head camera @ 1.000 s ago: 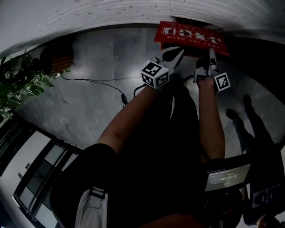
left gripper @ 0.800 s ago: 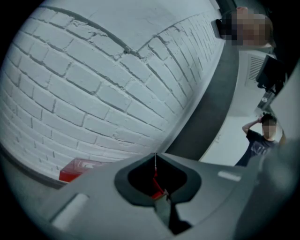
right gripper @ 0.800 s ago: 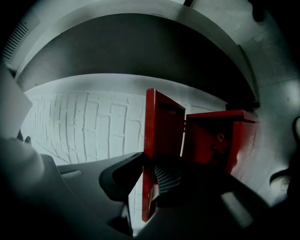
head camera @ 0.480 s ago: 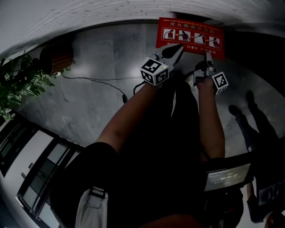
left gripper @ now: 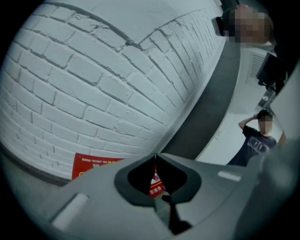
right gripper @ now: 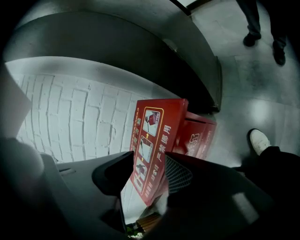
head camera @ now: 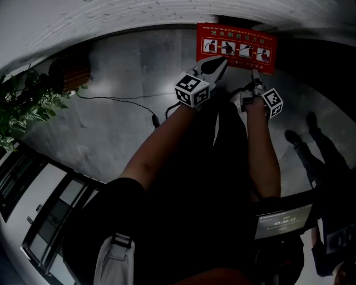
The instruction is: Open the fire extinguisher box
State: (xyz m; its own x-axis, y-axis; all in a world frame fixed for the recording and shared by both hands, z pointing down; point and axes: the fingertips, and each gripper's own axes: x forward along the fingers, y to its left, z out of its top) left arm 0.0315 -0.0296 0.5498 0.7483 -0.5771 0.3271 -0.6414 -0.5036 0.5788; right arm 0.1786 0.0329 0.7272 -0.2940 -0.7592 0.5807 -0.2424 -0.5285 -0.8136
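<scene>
Head view: the red fire extinguisher box (head camera: 236, 47) sits at the top of the frame against the white brick wall (head camera: 111, 16). The left gripper (head camera: 216, 65) and right gripper (head camera: 255, 78) both reach up to it. Left gripper view: the fingers are clenched together on nothing, tips touching at lower centre, with the box a red strip at lower left. Right gripper view: the fingers are opening, released, and the raised lid (right gripper: 152, 136) stands between them in mid-frame.
</scene>
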